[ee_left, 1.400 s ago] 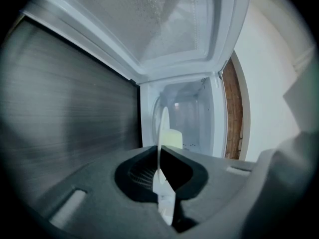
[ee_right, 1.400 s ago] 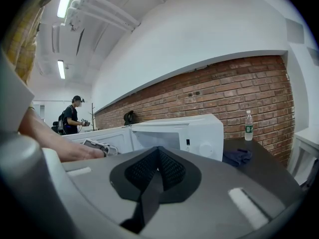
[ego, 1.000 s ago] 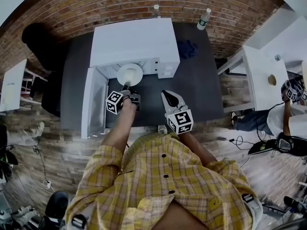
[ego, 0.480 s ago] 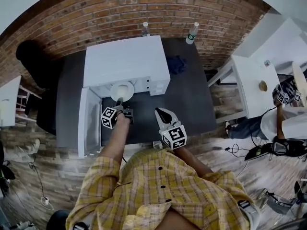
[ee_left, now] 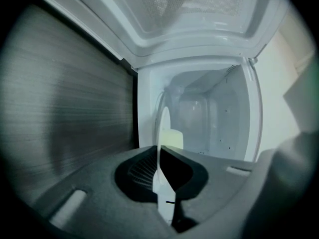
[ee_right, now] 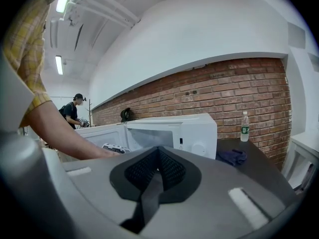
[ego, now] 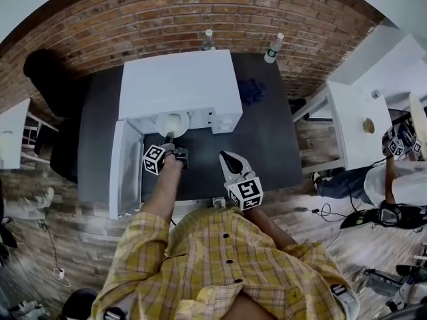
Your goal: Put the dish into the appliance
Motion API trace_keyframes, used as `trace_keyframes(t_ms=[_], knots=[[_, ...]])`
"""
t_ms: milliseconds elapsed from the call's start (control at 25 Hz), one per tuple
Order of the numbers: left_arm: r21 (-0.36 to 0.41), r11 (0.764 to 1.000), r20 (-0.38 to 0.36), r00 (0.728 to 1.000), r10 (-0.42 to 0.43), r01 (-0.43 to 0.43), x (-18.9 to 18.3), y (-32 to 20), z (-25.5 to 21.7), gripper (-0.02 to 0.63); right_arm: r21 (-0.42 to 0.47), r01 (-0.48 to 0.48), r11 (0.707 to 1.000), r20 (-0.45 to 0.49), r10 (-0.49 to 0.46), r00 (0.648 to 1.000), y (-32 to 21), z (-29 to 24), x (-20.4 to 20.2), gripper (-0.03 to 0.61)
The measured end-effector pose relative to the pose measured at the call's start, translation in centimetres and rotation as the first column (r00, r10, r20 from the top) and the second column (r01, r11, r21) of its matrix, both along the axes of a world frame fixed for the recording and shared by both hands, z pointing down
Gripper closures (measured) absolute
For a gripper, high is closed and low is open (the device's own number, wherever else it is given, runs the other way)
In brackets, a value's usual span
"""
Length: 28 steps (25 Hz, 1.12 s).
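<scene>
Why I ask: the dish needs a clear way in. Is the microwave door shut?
No, the microwave door stands swung wide open, with the dish at the cavity mouth.

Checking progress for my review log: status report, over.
Left gripper shut on plate. Plate at open mouth of microwave. Right gripper shut, empty. Door swung open; no obstruction seen.

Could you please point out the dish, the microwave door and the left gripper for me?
dish [ego: 173, 122]: head view, its pale upper face.
microwave door [ego: 125, 169]: head view, middle of the open panel.
left gripper [ego: 169, 138]: head view, jaw tips closed on the dish's rim.
</scene>
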State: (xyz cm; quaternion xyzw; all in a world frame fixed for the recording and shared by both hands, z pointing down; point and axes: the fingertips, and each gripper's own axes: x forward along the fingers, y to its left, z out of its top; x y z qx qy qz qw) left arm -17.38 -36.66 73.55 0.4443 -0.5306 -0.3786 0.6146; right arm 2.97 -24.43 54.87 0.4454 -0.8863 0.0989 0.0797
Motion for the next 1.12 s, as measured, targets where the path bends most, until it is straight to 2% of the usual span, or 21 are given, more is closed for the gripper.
trace_keyframes(t_ms=[480,1120], knots=[[0.012,0.999,-0.008,0.999,-0.053,0.053,-0.4,-1.5,0.2,0.604,-0.016,0.022,1.000,0.002,-0.022,1.000,-0.4,0.5,-1.1,0.576],[0.012,0.998,-0.012,0.998,-0.064,0.064,-0.6,-2.8,0.3,0.603,-0.024,0.025,0.999,-0.009,-0.025,1.000,-0.8,1.0,-1.0,0.575]])
